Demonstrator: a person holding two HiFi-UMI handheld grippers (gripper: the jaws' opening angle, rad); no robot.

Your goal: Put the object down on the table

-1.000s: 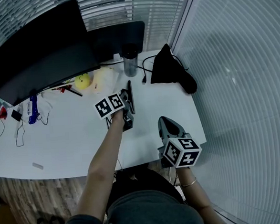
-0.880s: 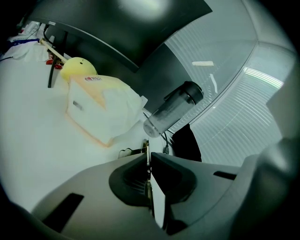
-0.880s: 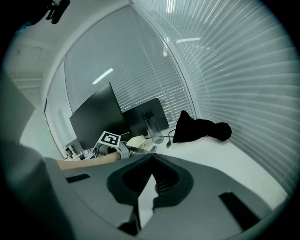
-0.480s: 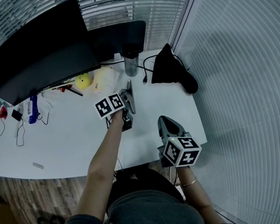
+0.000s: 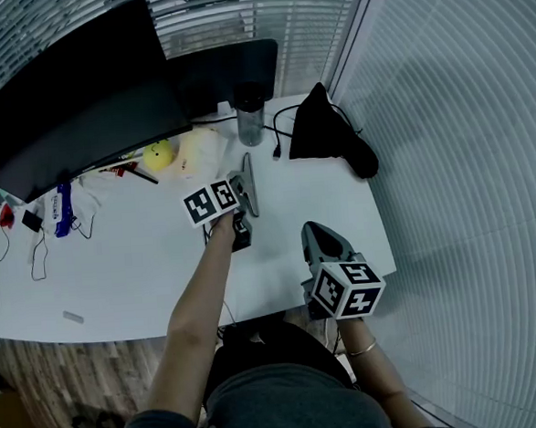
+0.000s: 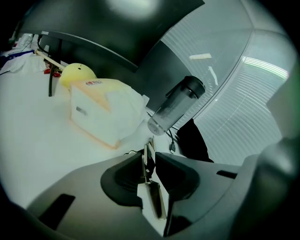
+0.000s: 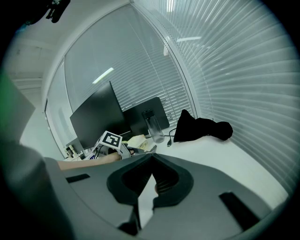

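Left gripper [image 5: 240, 193] is holding a thin flat object [image 6: 147, 164] over the counter [image 5: 134, 264], not yet released.
Its fingers are clamping the object edge-on near the counter centre; whether it is touching the surface is unclear. Right gripper [image 7: 151, 161] is hovering at 4 o'clock, fingers closed on nothing. Risk: let go on its narrow edge, the object is likely toppling or sliding toward the bottle [image 6: 176, 105] at 12 o'clock; opening too high means dropping it.

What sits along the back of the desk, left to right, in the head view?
blue item → yellow ball → pale packet → bottle → black cloth. Monitors left out, since they span several of these.
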